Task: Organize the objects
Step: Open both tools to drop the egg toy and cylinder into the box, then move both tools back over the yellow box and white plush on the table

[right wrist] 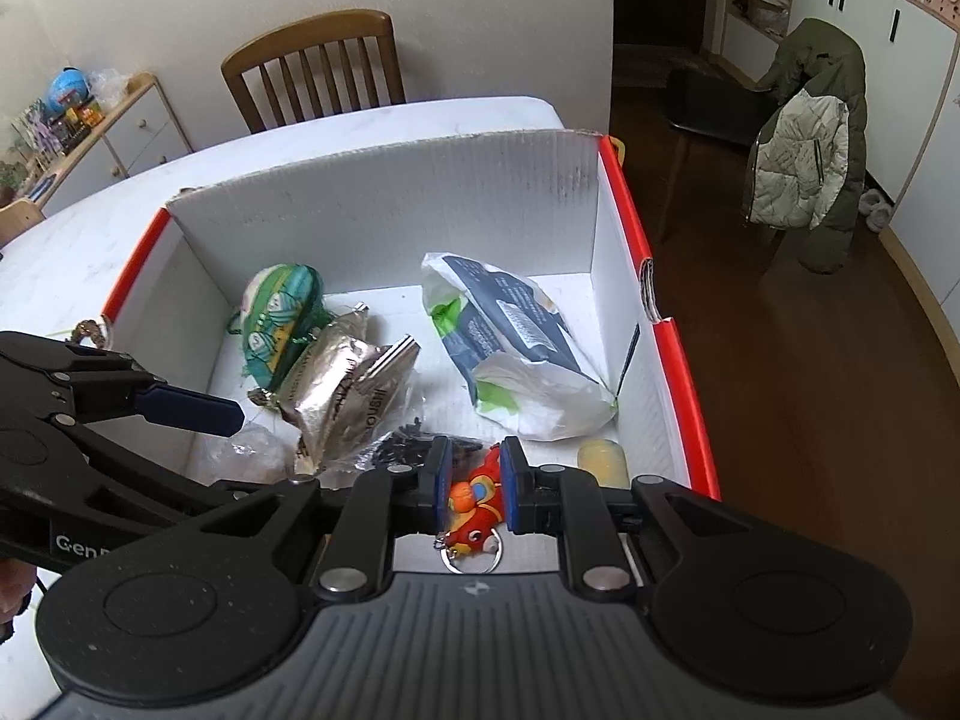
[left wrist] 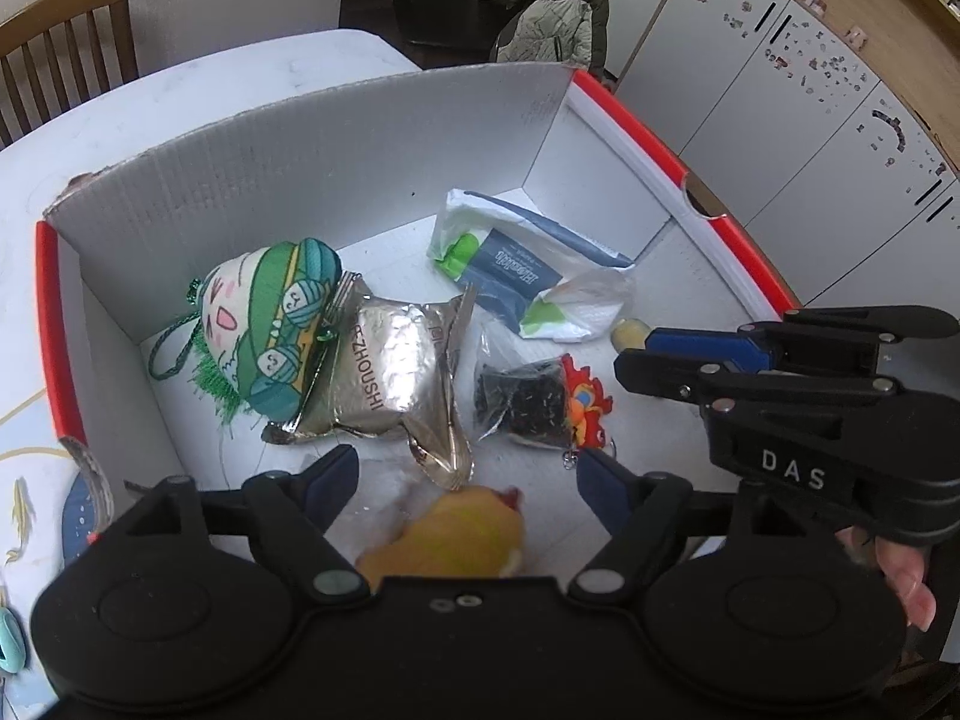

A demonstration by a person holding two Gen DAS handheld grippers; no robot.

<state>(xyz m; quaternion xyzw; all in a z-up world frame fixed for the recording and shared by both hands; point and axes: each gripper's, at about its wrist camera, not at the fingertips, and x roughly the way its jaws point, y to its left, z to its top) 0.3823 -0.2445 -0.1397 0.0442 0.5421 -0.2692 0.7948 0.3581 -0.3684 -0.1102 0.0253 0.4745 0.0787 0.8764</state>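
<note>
A white cardboard box with red rims [left wrist: 336, 138] [right wrist: 384, 192] stands on the table. On its floor lie a green plush charm [left wrist: 270, 324], a silver foil packet [left wrist: 390, 372], a tissue pack [left wrist: 516, 270], a clear bag of black bits [left wrist: 522, 402], a red dragon keychain [left wrist: 591, 402] [right wrist: 480, 498] and a small yellow piece [left wrist: 627, 333]. My left gripper [left wrist: 465, 462] is open above a yellow plush toy [left wrist: 462, 531], which its pads do not touch. My right gripper [left wrist: 624, 360] [right wrist: 475, 450] is shut over the keychain, which shows through the narrow slit between the pads.
The box sits on a white table [right wrist: 180, 180] with a wooden chair [right wrist: 312, 60] behind it. A jacket hangs over another chair [right wrist: 804, 138] on the dark floor to the right. White cabinets [left wrist: 780, 90] line the wall. A person's fingers [left wrist: 906, 576] hold the right gripper.
</note>
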